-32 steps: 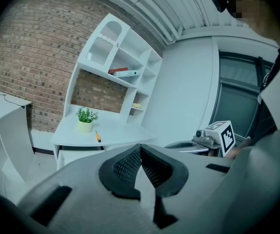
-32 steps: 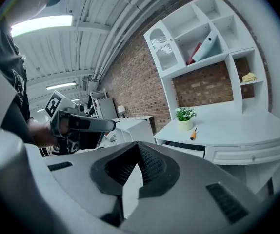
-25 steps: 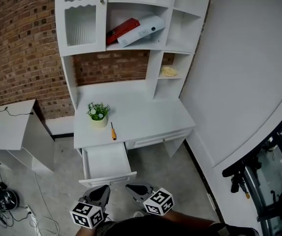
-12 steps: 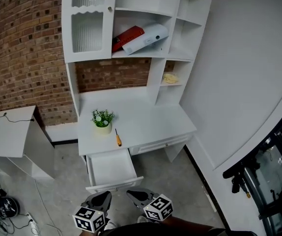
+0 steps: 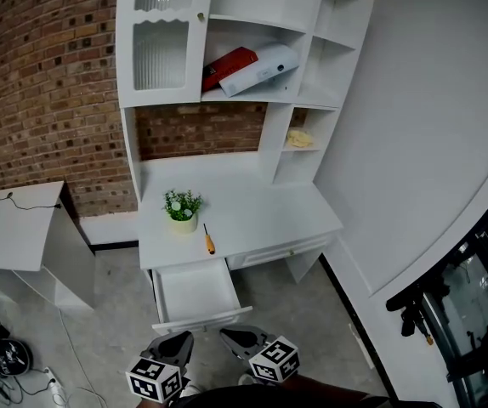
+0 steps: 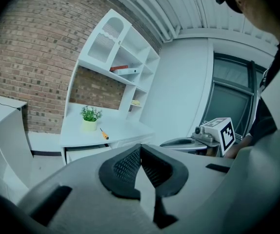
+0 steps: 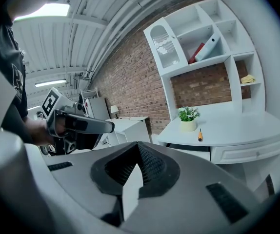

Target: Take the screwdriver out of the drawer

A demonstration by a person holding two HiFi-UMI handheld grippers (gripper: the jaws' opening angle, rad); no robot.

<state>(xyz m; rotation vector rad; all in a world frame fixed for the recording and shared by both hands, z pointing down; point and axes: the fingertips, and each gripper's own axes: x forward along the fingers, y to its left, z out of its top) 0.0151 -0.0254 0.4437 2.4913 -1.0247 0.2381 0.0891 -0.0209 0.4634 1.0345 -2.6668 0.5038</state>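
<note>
A white shelf unit (image 5: 274,143) rises against the brick wall (image 5: 48,83) over a white tabletop (image 5: 261,206); under the tabletop's front edge the left-hand drawer (image 5: 195,291) stands pulled out; both grippers hang low in front of it, well apart from the desk, the left gripper (image 6: 140,150) and the right gripper (image 7: 139,147) each with jaws clenched on nothing; a small potted plant (image 5: 182,208) sits on the tabletop; the orange-handled screwdriver (image 5: 209,241) lies on the tabletop just beside the plant, near the front edge, outside the drawer.
</note>
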